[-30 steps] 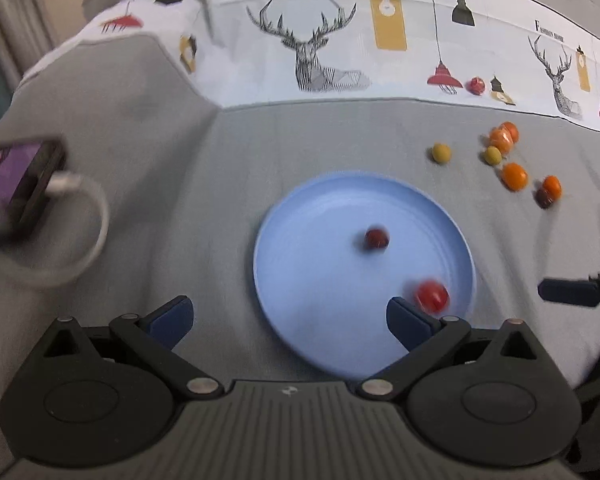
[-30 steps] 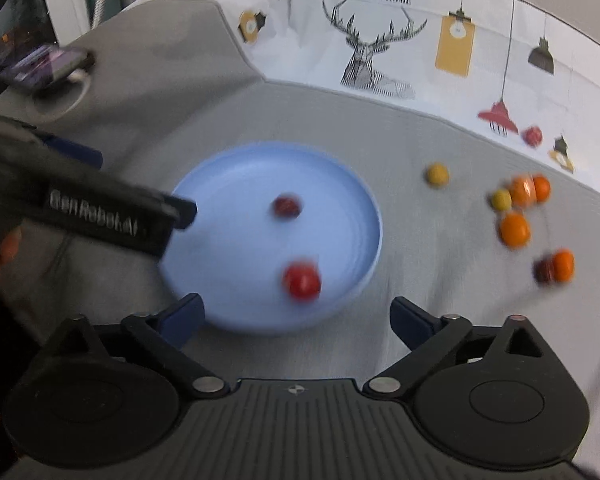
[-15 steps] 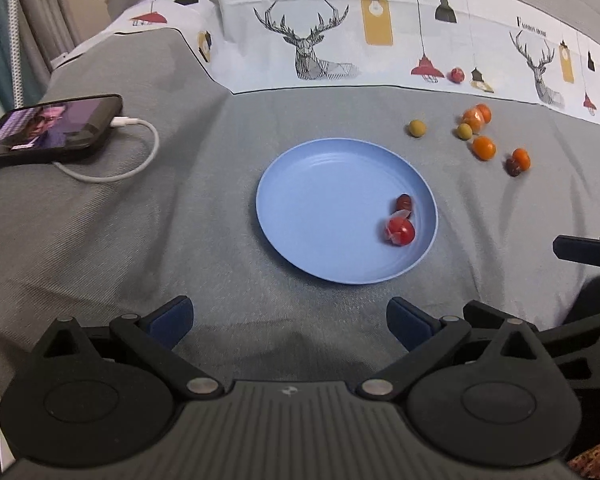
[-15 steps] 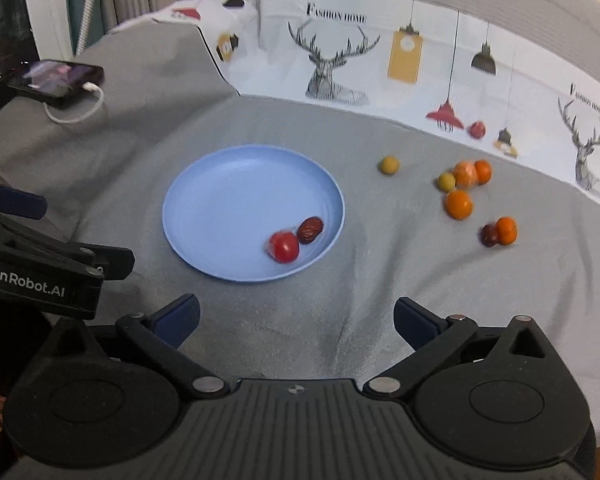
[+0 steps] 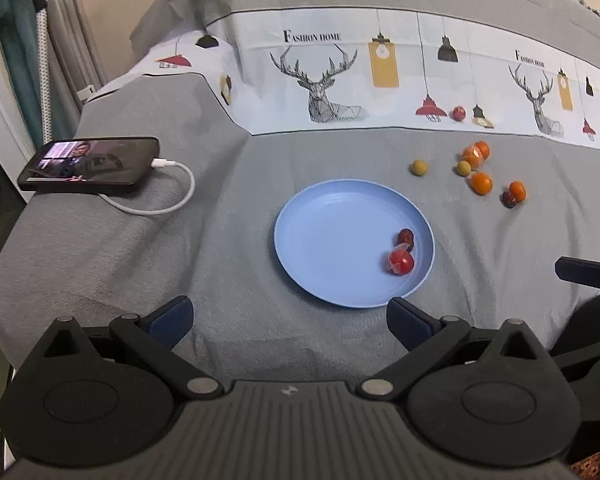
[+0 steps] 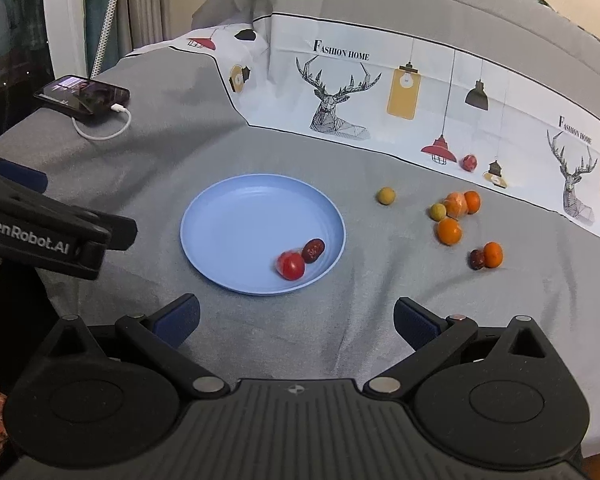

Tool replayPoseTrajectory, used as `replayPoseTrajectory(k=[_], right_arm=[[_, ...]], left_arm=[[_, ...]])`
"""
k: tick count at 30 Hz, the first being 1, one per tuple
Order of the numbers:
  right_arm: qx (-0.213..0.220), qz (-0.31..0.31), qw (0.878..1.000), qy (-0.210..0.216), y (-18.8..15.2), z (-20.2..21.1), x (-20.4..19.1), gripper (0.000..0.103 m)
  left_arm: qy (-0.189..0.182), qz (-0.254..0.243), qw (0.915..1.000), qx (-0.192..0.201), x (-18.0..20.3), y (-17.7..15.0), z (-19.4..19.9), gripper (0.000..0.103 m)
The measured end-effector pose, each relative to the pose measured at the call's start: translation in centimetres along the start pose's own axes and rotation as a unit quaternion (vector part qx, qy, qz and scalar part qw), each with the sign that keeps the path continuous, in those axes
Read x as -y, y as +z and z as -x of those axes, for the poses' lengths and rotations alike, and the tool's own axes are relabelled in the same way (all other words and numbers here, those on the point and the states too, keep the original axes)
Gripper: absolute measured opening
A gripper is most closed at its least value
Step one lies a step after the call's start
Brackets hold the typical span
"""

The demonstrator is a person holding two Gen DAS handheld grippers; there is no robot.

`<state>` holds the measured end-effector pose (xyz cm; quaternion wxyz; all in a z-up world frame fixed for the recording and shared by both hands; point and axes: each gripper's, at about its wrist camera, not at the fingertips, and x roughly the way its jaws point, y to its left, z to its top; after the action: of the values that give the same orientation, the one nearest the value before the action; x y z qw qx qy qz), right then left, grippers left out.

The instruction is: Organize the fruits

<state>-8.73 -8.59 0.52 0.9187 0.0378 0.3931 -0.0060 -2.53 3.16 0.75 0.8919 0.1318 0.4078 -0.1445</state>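
two fruits plated, the rest still scattered on the bed

both sets of jaws stand wide apart and hold nothing. i have the left gripper low at the bottom of its frame and the right gripper the same in its own view, both back from the blue plate, which sits on the grey bed cover near the middle of each frame.

inside the plate, toward its lower right rim, a red tomato lies touching a dark red date. the tomato seems to carry a bit of clear wrap, though i can't be sure.

everything else waits to the right of the plate: a yellow-green fruit nearest it, a second one just beside a peeled-looking orange piece and a small orange, another small orange below them, then a dark date touching an orange further right. one small red fruit sits on the printed cloth in the upper right.

i judge these light, round and ready to roll on the soft, wrinkled cover. the skins look smooth, the tomato soft, so i'd close gently across the widest part, coming from above. touching pairs may nudge each other. a phone on its cable sits upper left, well clear.
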Motion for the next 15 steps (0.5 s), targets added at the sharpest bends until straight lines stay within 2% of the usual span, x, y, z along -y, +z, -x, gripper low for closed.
replayPoseTrajectory(k=[2, 6, 15], right_arm=[[0.009, -0.004, 1.0, -0.003, -0.14, 0.37, 0.13, 0.102], [0.006, -0.014, 1.0, -0.008, -0.16, 0.37, 0.46, 0.102], [-0.005, -0.025, 1.0, -0.005, -0.43, -0.14, 0.42, 0.102]], left_arm=[[0.005, -0.003, 0.9999, -0.009, -0.01, 0.13, -0.09, 0.103], [0.008, 0.003, 0.9999, 0.006, -0.31, -0.13, 0.5, 0.103], [0.006, -0.003, 1.0, -0.007, -0.16, -0.41, -0.28, 0.103]])
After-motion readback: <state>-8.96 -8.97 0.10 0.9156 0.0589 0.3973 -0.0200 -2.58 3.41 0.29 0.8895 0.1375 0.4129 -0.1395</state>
